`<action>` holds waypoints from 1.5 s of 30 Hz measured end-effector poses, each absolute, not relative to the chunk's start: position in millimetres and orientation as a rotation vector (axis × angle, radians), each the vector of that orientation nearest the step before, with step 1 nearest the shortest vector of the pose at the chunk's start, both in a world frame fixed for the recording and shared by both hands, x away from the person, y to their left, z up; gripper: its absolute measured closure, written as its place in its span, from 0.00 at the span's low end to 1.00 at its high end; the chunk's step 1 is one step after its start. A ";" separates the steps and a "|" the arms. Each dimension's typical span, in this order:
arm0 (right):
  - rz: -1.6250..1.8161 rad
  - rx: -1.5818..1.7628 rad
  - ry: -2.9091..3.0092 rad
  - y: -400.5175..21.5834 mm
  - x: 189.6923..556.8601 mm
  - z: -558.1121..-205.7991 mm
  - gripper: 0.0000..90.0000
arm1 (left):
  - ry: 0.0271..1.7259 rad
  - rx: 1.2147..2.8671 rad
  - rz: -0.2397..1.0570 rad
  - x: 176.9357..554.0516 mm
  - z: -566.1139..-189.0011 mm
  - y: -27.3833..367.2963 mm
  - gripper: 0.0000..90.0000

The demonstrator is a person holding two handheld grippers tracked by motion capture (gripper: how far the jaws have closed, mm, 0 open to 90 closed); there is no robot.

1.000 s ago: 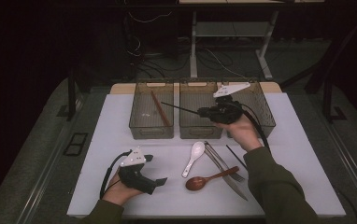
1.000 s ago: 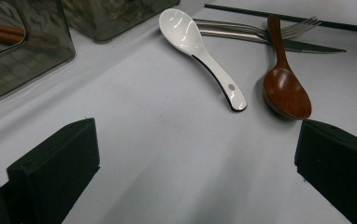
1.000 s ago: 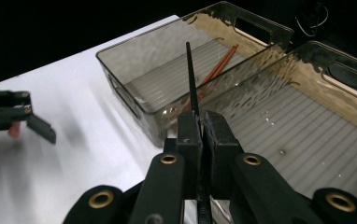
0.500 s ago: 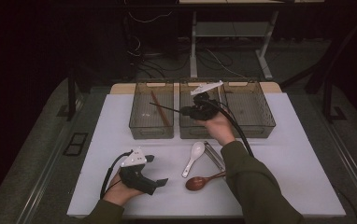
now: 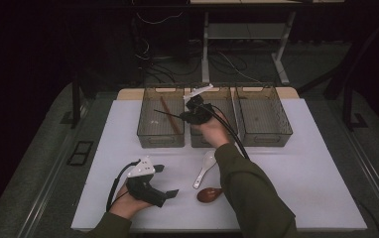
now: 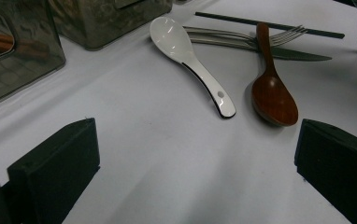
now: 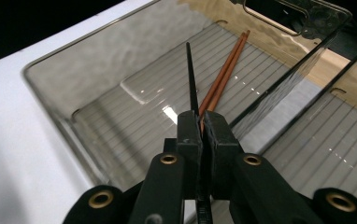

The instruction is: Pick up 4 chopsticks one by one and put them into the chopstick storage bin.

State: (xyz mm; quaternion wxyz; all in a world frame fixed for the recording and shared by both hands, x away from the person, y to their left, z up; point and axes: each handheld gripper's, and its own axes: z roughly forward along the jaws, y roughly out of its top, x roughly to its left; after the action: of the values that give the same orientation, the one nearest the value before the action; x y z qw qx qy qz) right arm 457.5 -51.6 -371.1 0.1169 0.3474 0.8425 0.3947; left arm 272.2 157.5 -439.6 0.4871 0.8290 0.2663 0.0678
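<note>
Right gripper [image 7: 200, 128] clamped on thin black chopstick [image 7: 191, 77], tip aimed lengthwise over the left clear plastic bin [image 7: 120, 88], alongside its brown chopsticks [image 7: 225, 70].

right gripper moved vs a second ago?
Yes. The right gripper, shut on a black chopstick, went left from over the right bin to the left bin.

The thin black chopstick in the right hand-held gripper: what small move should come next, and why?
Probably lower it into the left clear plastic bin and open the jaws. The right hand-held gripper is shut on the thin black chopstick, whose tip hangs over that bin, beside the pair of brown wooden chopsticks already inside.
</note>
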 end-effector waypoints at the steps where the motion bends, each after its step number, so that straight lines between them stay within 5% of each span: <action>1: 1.150 1.025 2.465 -47.8 460.4 -372.1 0.94 | 0.647 2.015 0.163 272.2 -439.5 157.5 0.00; 13: 1.091 1.071 2.449 -16.6 476.0 -383.9 0.93 | 0.644 2.006 0.154 271.9 -439.4 156.3 0.00; 26: 1.232 1.075 2.472 -29.8 470.3 -368.5 0.54 | 0.642 2.013 0.153 271.7 -439.8 156.0 0.00; 45: 1.283 0.978 2.509 -75.3 438.1 -347.7 0.37 | 0.647 2.020 0.160 271.2 -440.1 155.0 0.00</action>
State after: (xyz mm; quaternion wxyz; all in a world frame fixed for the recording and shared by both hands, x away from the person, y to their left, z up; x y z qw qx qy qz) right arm 438.1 -75.3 -347.7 0.0794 0.3269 0.8385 0.4287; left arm 271.2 155.0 -440.1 0.4857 0.8301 0.2660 0.0657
